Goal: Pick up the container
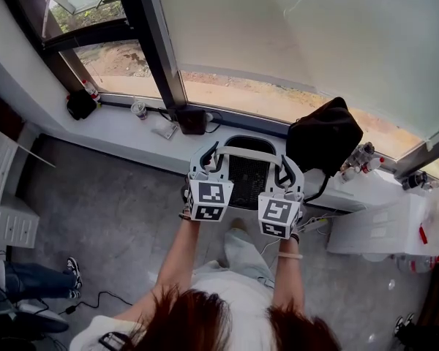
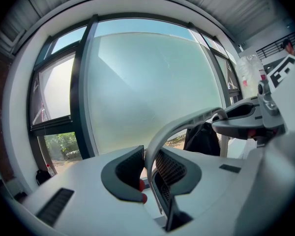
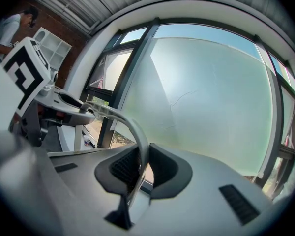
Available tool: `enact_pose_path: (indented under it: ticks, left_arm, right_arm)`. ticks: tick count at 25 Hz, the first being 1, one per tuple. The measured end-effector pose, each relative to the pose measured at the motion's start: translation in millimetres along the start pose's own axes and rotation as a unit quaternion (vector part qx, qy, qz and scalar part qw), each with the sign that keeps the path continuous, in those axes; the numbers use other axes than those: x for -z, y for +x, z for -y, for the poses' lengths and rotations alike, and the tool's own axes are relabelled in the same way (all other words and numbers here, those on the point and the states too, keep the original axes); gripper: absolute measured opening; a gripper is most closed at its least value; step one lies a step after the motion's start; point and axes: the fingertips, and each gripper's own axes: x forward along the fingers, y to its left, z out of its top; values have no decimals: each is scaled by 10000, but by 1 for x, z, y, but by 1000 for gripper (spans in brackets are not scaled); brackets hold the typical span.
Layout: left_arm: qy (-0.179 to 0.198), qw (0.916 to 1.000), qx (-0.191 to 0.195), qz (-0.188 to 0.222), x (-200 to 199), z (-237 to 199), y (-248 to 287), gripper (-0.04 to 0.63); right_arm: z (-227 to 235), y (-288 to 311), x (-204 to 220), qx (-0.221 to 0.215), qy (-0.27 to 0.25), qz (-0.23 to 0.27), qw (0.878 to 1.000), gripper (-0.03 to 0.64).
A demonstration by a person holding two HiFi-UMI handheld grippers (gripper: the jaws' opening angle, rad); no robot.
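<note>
**A:** Where do we have the container [image 1: 249, 175]?

**B:** It hangs between us and the windowsill [image 1: 121, 131], clear of the floor as far as we can judge. Its black mesh body sits under the pale arched handle [image 1: 243, 154].

**A:** And our grip?

**B:** Our left hand-held gripper [image 2: 148, 173] is clamped on the handle's left end, and our right hand-held gripper [image 3: 140, 167] on its right end.

**A:** Why two holds?

**B:** We reckon sharing the handle keeps the container level, so it neither swings nor tips.
</note>
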Motion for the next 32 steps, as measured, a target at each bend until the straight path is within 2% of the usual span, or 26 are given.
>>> enact_pose_path:
  ticks: [12,32]
  left_arm:
    - [-44,9997,60,238,-19,15,-50,75]
    - [244,9976,313,564,-54,39,-163,75]
  right_arm:
    - [1,-49,-22,79,92,346,9993,67]
    - [-7,-155,-60,238,47,780,9967,64]
